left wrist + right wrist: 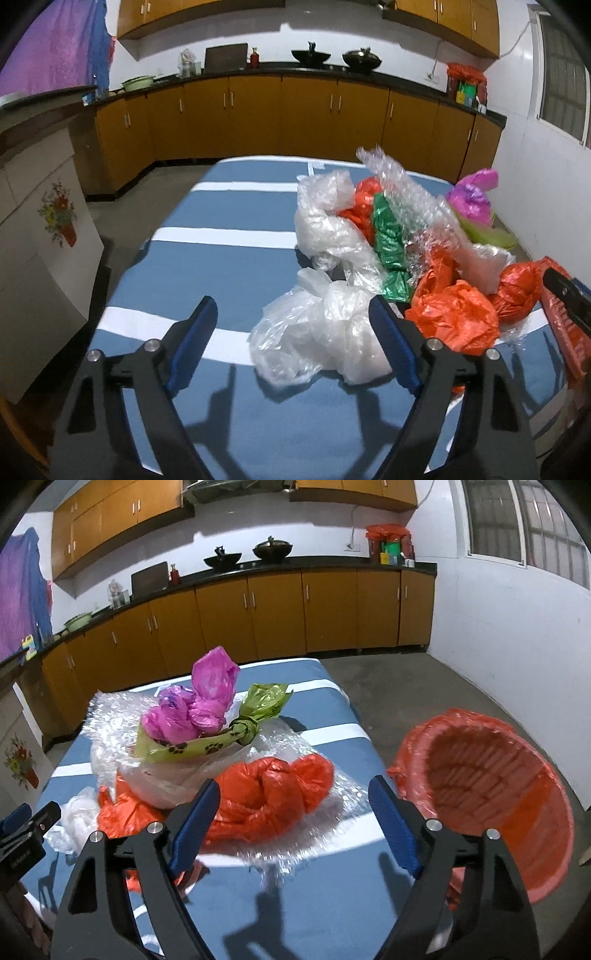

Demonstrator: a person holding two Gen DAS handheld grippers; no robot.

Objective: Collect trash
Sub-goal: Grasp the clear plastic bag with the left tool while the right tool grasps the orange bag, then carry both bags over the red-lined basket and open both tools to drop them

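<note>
A heap of crumpled plastic bags lies on the blue, white-striped table (221, 280). In the left wrist view my left gripper (295, 308) is open just above the table. A clear white bag (325, 332) sits between its fingers against the right pad, and the left pad is clear of it. Behind are an orange bag (458, 317), a green foil wrapper (388, 240) and bubble wrap (402, 192). In the right wrist view my right gripper (295, 788) is open, with a knotted orange bag (273, 794) in the gap, not pinched. A pink bag (207, 701) and a green paw-print bag (236, 734) top the heap.
A red basket (517, 849) lined with an orange bag stands tilted at the table's right edge. Brown cabinets (258, 118) with a dark counter run along the back wall. A white cupboard (44, 236) stands at the left. The near left of the table is bare.
</note>
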